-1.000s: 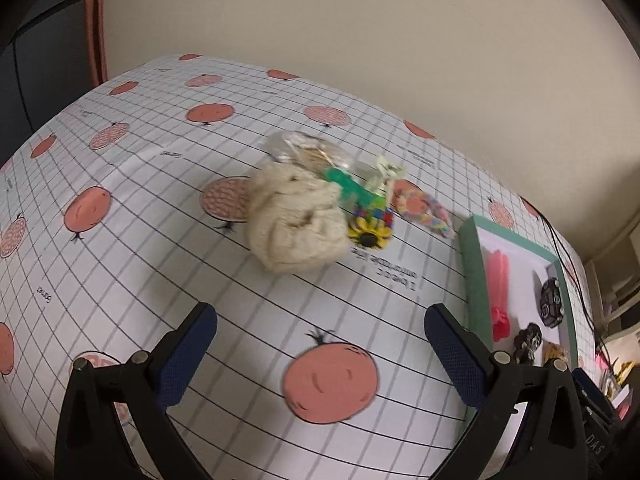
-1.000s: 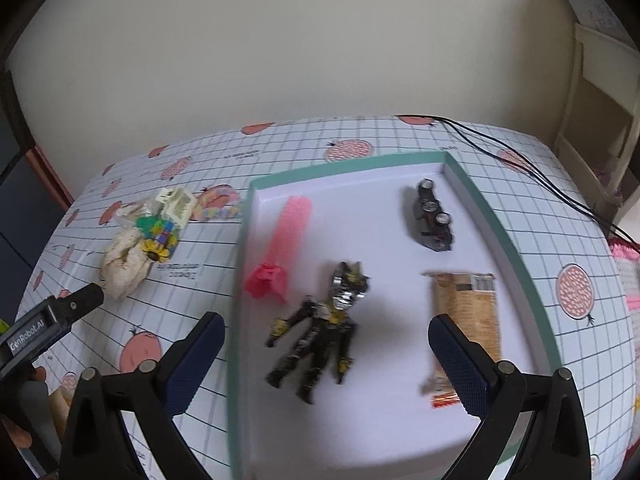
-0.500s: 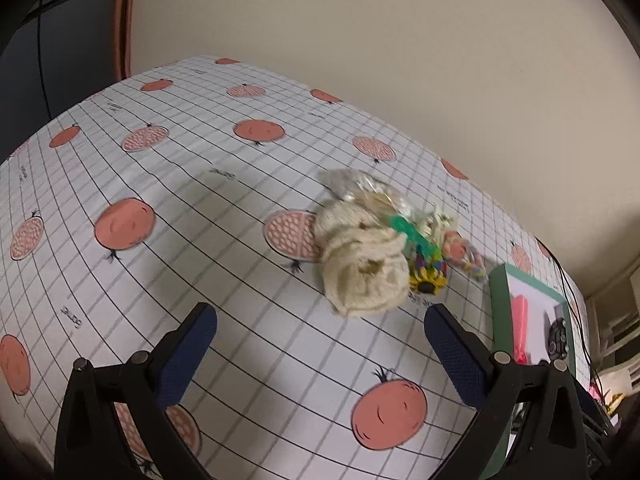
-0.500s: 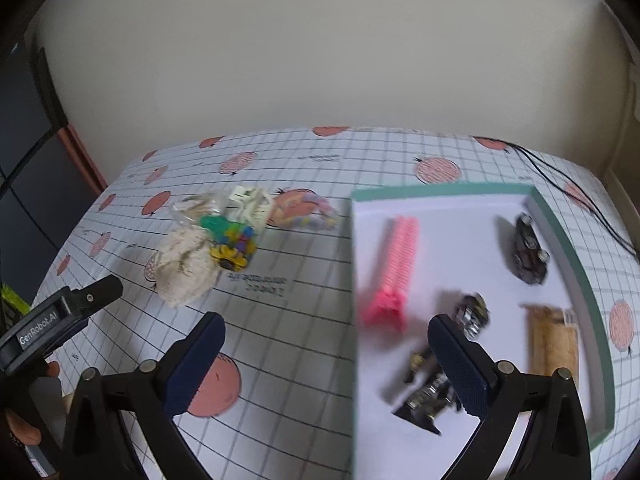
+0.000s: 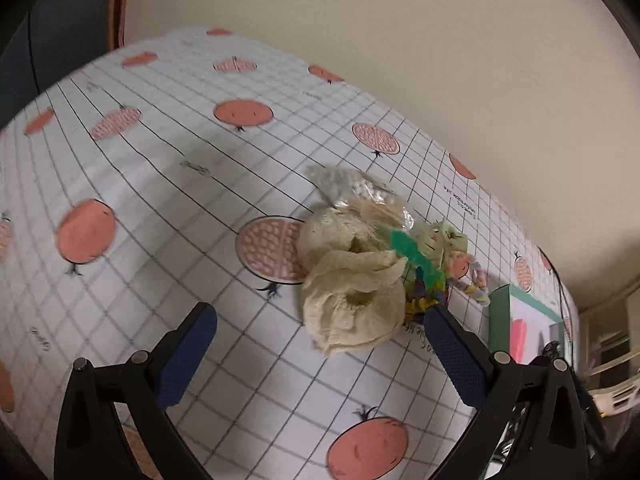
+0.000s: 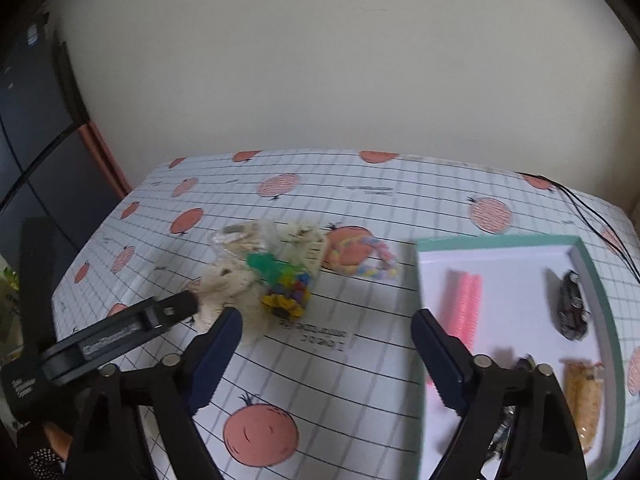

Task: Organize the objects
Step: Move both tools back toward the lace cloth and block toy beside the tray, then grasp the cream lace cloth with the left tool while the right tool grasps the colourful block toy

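A crumpled beige cloth lies in a heap on the patterned tablecloth. Touching it are a clear bag, a green-and-yellow toy, a cream toy and a pastel rope ring. My left gripper stands open just short of the cloth, nothing between its fingers. My right gripper is open above the bare tablecloth, between the heap and the green-rimmed tray. The tray holds a pink comb, a dark toy car and a snack packet.
The left gripper's black body reaches in from the left toward the cloth. A black cable runs over the table's far right corner. A pale wall stands behind the table; dark furniture is at the left. A shelf sits beyond the tray.
The left gripper has closed in on the cloth heap. The right gripper has swung left, away from over the tray, so the heap now lies ahead of it. Both stayed open.
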`<state>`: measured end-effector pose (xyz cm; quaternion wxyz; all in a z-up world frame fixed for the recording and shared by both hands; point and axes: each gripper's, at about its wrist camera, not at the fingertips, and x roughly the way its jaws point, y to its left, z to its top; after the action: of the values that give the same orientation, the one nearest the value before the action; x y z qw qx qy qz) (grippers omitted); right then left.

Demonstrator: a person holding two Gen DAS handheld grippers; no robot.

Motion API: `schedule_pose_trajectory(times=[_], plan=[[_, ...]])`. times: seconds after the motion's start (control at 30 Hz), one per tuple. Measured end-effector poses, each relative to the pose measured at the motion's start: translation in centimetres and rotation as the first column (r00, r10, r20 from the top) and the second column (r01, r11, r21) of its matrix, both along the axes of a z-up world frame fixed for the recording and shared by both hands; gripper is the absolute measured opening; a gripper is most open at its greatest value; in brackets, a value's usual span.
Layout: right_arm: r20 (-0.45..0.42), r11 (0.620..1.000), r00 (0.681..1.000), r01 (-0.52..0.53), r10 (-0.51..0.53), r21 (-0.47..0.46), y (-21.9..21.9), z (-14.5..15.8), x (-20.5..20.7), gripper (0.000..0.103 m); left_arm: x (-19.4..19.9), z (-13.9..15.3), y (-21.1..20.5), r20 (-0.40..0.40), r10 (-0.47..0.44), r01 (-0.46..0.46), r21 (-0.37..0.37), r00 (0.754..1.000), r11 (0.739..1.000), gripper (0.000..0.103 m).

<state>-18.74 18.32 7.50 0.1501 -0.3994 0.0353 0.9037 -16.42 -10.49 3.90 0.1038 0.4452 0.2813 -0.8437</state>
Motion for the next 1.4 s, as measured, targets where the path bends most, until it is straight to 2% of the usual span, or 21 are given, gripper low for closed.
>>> schedule_pose_trajectory(times=[0.23, 0.33, 0.5, 0.6, 0.73, 0.83, 0.93, 1.0, 1.2, 1.4], plan=[[0.047, 0.999, 0.999, -0.020, 0.021, -0.028, 0.5, -1.8, -2.7, 0.072, -2.0, -0.3, -0.8, 0.004, 0.010, -0.010, 0.005, 1.000, 1.000, 0.103], [0.068, 0.997, 0.997, -0.018, 0.022, -0.069, 1.0, -2.5, -4.0, 0.071, -3.1, -0.9, -0.9, 0.028, 0.002, -0.002, 0.007, 1.000, 1.000, 0.103], [0.109, 0.996, 0.992, -0.048, 0.057, -0.081, 0.6, -3.7, -6.0, 0.065, -4.0, -1.7, -0.7, 0.052, -0.020, 0.019, 0.018, 0.998, 1.000, 0.103], [0.113, 0.994, 0.991, -0.066, 0.076, -0.090, 0.6, -4.9, -6.8, 0.058, -4.2, -1.7, -0.9, 0.054, -0.011, 0.010, 0.018, 0.999, 1.000, 0.101], [0.108, 0.992, 0.991, -0.061, 0.074, -0.112, 0.8, -6.3, -7.5, 0.051, -4.6, -2.1, -0.7, 0.058, -0.028, 0.027, 0.020, 0.998, 0.999, 0.089], [0.107, 0.993, 0.992, -0.057, 0.069, -0.103, 0.6, -6.7, -8.0, 0.049, -4.7, -3.2, -0.8, 0.075, -0.018, 0.014, 0.060, 0.997, 0.998, 0.088], [0.113, 0.993, 0.991, -0.062, 0.073, -0.098, 0.6, -7.2, -8.3, 0.046, -4.8, -3.8, -0.7, 0.092, -0.012, 0.006, 0.066, 0.996, 0.998, 0.082], [0.111, 0.992, 0.992, -0.052, 0.065, -0.117, 1.0, -7.4, -8.4, 0.043, -4.8, -4.0, -0.6, 0.095, -0.011, 0.005, 0.066, 0.995, 0.998, 0.082], [0.102, 0.990, 0.992, -0.064, 0.077, -0.128, 1.2, -7.4, -8.2, 0.040, -4.9, -3.9, 0.0, 0.091, -0.015, 0.010, 0.055, 0.996, 0.998, 0.081], [0.119, 0.988, 0.988, -0.085, 0.100, -0.128, 1.3, -7.2, -7.6, 0.038, -5.3, -3.9, 0.6, 0.101, -0.034, 0.032, 0.023, 0.994, 0.999, 0.076]])
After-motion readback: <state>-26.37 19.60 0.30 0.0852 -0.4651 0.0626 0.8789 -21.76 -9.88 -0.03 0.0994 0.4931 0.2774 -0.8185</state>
